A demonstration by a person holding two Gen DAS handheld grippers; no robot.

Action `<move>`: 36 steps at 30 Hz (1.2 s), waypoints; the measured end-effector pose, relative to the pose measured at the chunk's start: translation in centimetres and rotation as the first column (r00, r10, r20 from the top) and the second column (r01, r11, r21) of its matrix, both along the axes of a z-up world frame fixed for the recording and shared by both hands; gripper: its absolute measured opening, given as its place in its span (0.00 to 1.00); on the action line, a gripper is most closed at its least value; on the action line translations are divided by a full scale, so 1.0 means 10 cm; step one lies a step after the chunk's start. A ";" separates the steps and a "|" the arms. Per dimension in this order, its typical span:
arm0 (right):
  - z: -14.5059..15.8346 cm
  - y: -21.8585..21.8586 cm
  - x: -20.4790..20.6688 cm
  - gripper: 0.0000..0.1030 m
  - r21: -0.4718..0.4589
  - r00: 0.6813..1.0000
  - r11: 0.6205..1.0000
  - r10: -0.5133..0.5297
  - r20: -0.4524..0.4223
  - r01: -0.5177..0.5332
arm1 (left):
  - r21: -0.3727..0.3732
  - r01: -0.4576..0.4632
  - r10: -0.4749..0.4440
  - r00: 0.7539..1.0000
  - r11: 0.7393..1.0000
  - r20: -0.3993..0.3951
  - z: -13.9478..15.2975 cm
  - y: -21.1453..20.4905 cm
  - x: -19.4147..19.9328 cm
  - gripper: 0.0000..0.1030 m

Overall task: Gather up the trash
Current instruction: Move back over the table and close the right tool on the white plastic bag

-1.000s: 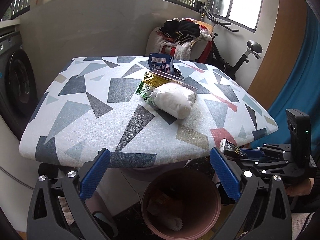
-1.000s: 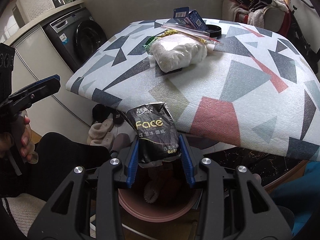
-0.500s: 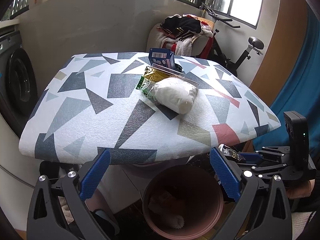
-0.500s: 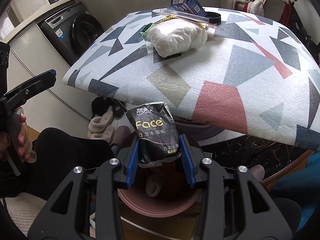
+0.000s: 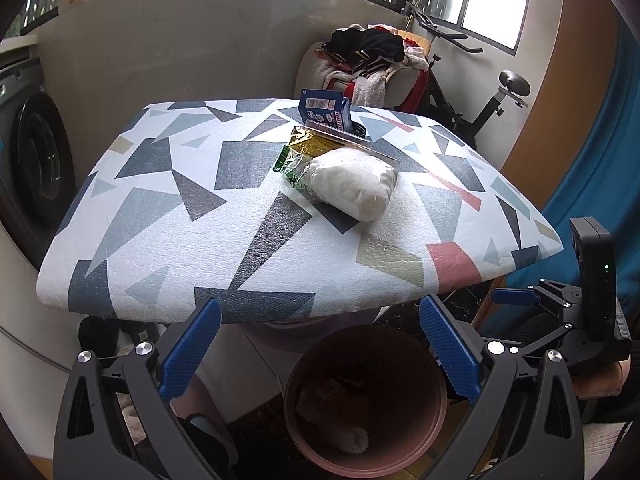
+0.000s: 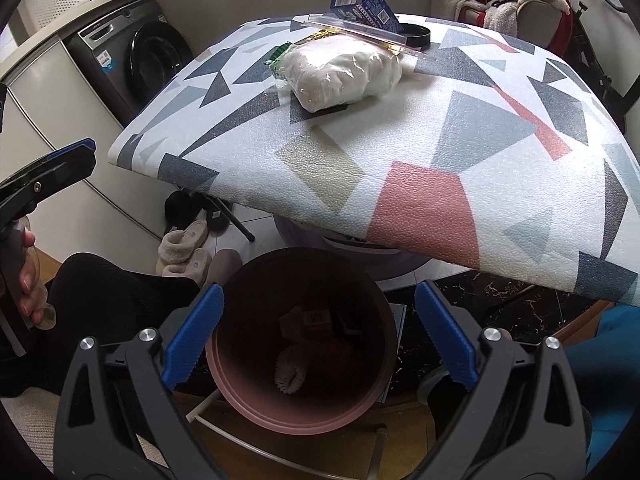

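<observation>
A pink trash bin [image 6: 300,344] stands on the floor under the table's front edge; it also shows in the left wrist view [image 5: 366,400]. Trash lies inside it, including a white ruffled piece [image 6: 289,373]. My right gripper [image 6: 318,336] is open and empty right above the bin. My left gripper [image 5: 320,350] is open and empty, also above the bin. On the patterned table [image 5: 168,216] lie a white plastic bag [image 5: 352,188], a green and gold wrapper [image 5: 298,156] and a blue carton [image 5: 325,110].
A washing machine [image 6: 132,60] stands left of the table. Slippers [image 6: 184,248] lie on the floor beside the bin. A chair piled with clothes [image 5: 368,64] and an exercise bike [image 5: 496,96] stand behind the table. A black ring [image 6: 414,34] lies by the carton.
My right gripper opened and the black tissue pack it held is gone from its jaws. Both grippers dropped a little lower toward the bin.
</observation>
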State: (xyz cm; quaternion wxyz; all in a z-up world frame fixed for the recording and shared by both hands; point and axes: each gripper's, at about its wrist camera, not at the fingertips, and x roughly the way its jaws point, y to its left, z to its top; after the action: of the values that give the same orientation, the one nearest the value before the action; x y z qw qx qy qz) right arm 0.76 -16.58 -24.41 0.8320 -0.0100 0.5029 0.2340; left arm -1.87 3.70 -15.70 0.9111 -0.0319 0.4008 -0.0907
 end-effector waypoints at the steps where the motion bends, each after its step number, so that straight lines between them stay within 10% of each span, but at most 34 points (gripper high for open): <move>1: 0.00 -0.01 0.00 0.93 -0.003 1.000 1.000 -0.004 0.000 0.004 | 0.000 0.000 0.000 1.000 1.000 0.000 0.00 0.00 0.00 0.94; 36: 0.16 -0.18 0.45 0.94 -0.045 0.995 0.997 -0.051 0.080 0.055 | -0.025 -0.047 0.046 0.997 0.999 -0.058 -0.20 0.16 0.15 0.94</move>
State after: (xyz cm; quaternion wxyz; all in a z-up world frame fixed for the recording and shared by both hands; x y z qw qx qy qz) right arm 5.28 -18.41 -22.86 0.8566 -0.0257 0.4752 0.1993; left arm -0.35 5.30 -17.66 0.9005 -0.0560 0.4248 -0.0737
